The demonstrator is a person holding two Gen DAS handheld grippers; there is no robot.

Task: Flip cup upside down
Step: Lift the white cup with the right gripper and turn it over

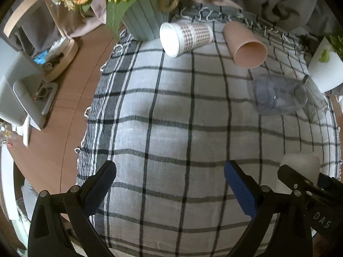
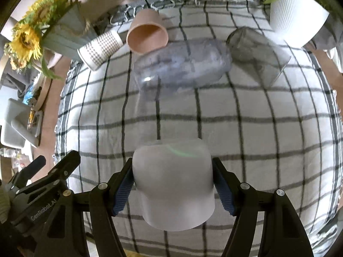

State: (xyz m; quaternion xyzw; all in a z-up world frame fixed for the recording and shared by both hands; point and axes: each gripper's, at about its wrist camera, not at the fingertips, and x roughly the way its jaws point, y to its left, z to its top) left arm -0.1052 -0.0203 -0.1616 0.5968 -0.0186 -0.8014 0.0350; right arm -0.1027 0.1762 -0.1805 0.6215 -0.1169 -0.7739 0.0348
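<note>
My right gripper (image 2: 172,184) is shut on a frosted white cup (image 2: 173,184), its closed base pointing away from me and its rim toward the camera, above the checked cloth. The same cup shows in the left wrist view (image 1: 300,167) at the lower right, with the right gripper's black fingers across it. My left gripper (image 1: 170,177) is open and empty over the cloth (image 1: 171,111). Further back lie several cups on their sides: a checked paper cup (image 1: 186,37), a pink cup (image 1: 246,47), a bluish clear cup (image 1: 276,94) and a grey clear glass (image 2: 257,53).
A vase of sunflowers (image 1: 141,19) stands at the back left of the cloth. A white ribbed pot (image 2: 295,12) with a plant stands at the back right. Bare wooden tabletop (image 1: 64,111) and a grey device (image 1: 19,94) lie left of the cloth.
</note>
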